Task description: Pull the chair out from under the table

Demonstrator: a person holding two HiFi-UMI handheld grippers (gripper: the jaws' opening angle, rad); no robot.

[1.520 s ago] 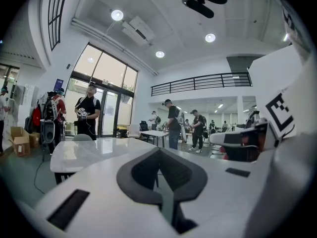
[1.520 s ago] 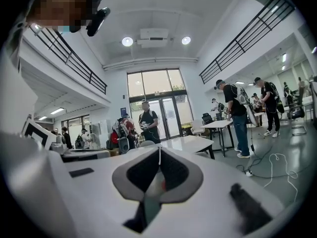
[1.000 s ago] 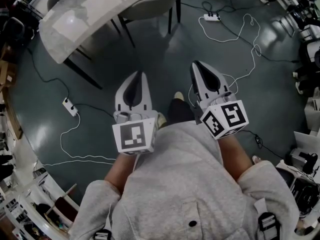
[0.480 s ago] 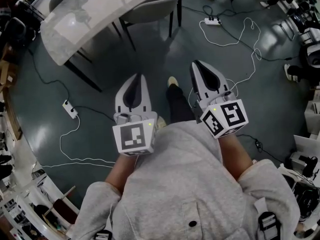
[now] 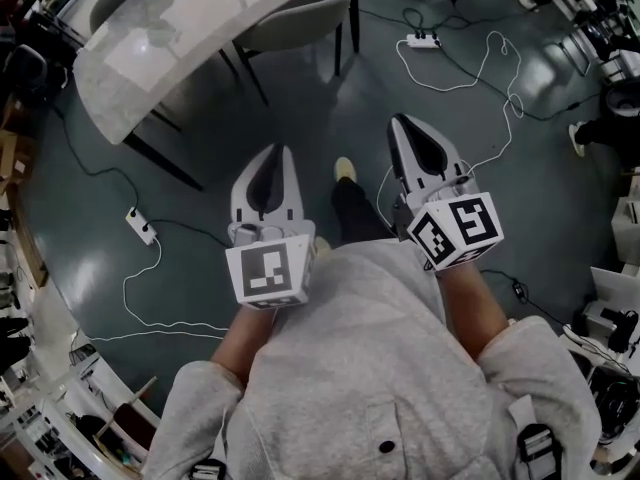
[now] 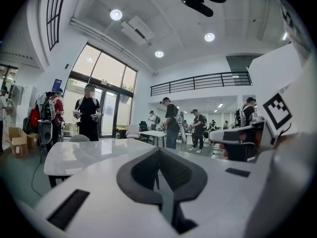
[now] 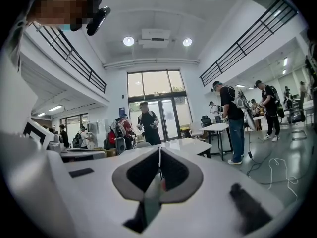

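White counter (image 5: 170,38) upper left of frame. Chair (image 5: 300,20) at top centre, partly tucked under counter's right edge. Left gripper (image 5: 269,158) and right gripper (image 5: 403,126) mid-frame: jaws fully closed, empty, well apart from chair.

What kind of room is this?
Probably a big open workshop or lab hall: a white table with a chair, a power strip on the floor, and tall glass doors.

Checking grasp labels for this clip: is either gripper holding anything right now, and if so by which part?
Nothing is held. The left gripper and right gripper are both shut and empty, clear of the chair.
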